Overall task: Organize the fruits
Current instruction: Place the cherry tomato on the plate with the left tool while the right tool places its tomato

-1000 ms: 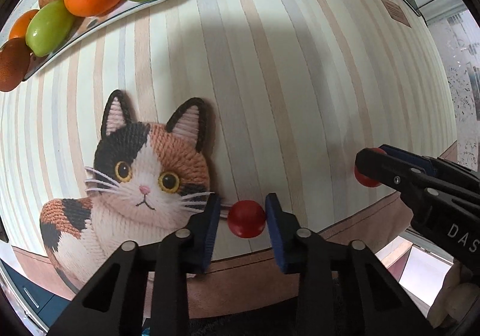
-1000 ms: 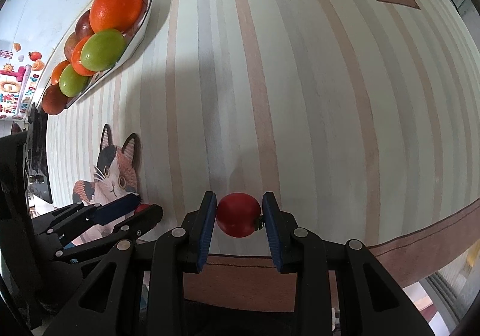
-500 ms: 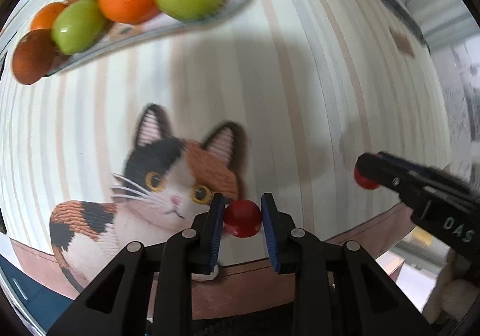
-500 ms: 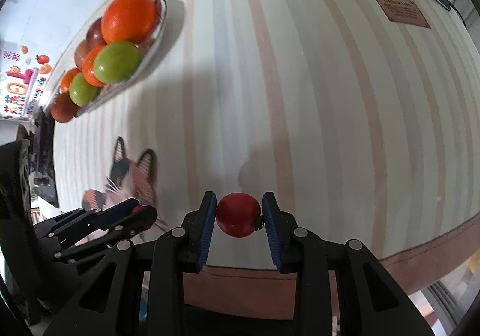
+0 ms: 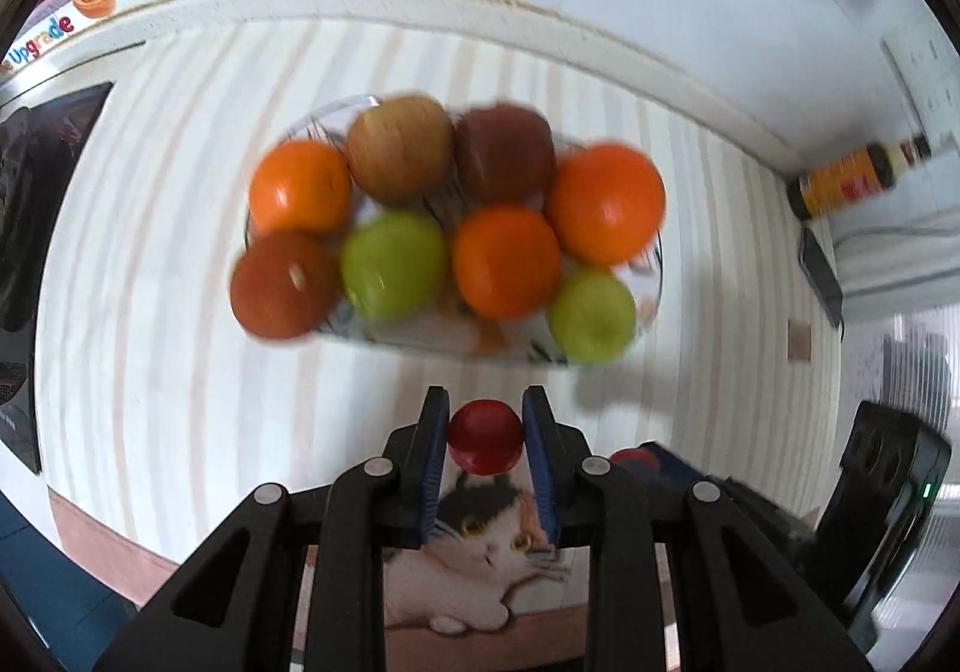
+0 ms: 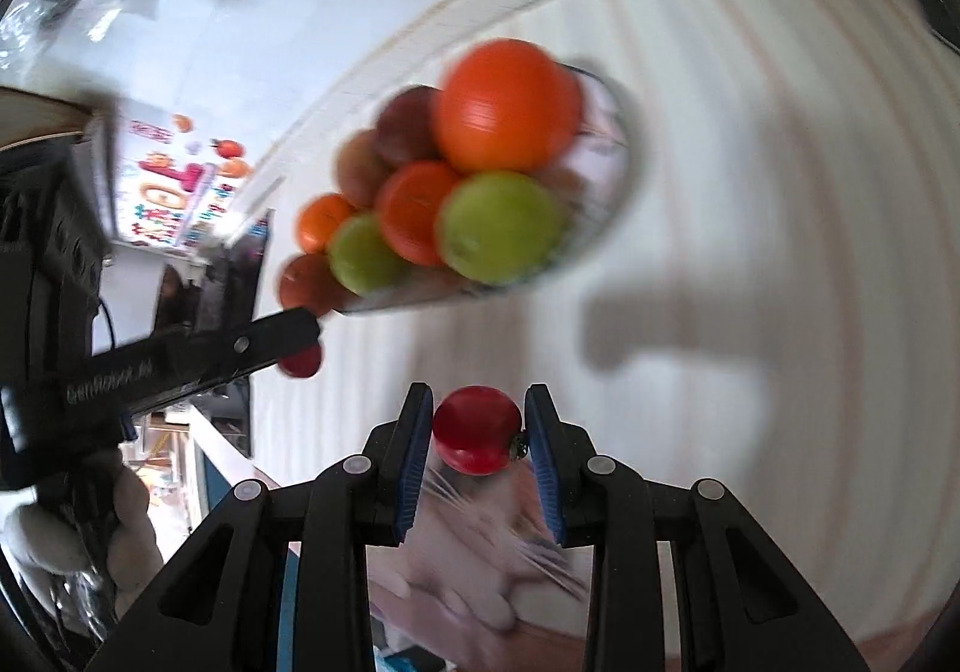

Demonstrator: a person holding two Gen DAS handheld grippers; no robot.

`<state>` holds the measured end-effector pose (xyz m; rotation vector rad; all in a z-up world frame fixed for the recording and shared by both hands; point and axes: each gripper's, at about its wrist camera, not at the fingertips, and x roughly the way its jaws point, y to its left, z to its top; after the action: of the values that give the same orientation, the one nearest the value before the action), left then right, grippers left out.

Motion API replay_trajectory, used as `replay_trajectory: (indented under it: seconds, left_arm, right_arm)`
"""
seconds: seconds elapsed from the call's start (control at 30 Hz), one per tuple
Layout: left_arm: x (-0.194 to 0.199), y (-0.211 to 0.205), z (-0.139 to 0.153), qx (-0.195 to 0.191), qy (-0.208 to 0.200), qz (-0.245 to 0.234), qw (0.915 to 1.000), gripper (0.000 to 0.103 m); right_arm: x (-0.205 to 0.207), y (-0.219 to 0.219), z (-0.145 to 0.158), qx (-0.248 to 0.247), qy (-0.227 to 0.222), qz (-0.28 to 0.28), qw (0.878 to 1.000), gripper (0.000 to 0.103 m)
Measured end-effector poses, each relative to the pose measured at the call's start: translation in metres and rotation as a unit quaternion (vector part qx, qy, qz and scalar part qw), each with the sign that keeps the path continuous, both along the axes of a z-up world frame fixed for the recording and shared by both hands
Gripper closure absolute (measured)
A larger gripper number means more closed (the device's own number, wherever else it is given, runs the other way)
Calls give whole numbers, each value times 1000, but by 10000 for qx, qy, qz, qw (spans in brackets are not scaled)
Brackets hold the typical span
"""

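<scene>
My left gripper (image 5: 485,437) is shut on a small red cherry tomato (image 5: 485,435), held in the air above the cat mat (image 5: 480,570). My right gripper (image 6: 478,431) is shut on a second red cherry tomato (image 6: 477,429). Ahead of both stands a glass plate (image 5: 654,276) piled with oranges, green apples and brownish fruits; it also shows in the right wrist view (image 6: 618,192). The left gripper appears at the left of the right wrist view (image 6: 288,348), the right gripper at the lower right of the left wrist view (image 5: 636,459).
The striped tablecloth (image 5: 150,312) runs to a white wall behind the plate. An orange-labelled bottle (image 5: 852,180) lies at the far right, near a dark cable. Dark equipment (image 5: 36,192) stands at the left edge.
Both grippers have lifted and tilted up from the front edge toward the fruit plate, each still holding its tomato. The plate now lies straight ahead and closer.
</scene>
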<state>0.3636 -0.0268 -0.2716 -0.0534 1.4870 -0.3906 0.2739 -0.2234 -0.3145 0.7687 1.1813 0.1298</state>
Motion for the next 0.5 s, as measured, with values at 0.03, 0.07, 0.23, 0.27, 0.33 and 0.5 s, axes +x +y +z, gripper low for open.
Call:
replay_trajectory:
  seconds: [0.03, 0.07, 0.23, 0.27, 0.33, 0.5]
  left_arm:
    - [7, -1, -1, 4, 10, 28, 10000, 80]
    - [13, 1, -1, -9, 20, 52, 10000, 80]
    - [35, 0, -11, -112, 282, 153, 9994, 80]
    - [40, 2, -16, -115, 342, 182, 9992, 80]
    - [46, 3, -21, -71, 401, 230, 9989, 80]
    - [50, -1, -28, -52, 499, 195, 9986, 80]
  right_arm:
    - [8, 7, 3, -57, -129, 57, 9999, 68]
    - [16, 14, 5, -129, -253, 144, 9995, 69]
    - [43, 44, 5, -534, -662, 482, 9952, 69]
    - [47, 48, 3, -572, -708, 529, 9944, 69]
    - [52, 53, -3, -708, -717, 570, 9933, 69]
    - [63, 64, -13, -917, -742, 547, 9915, 69]
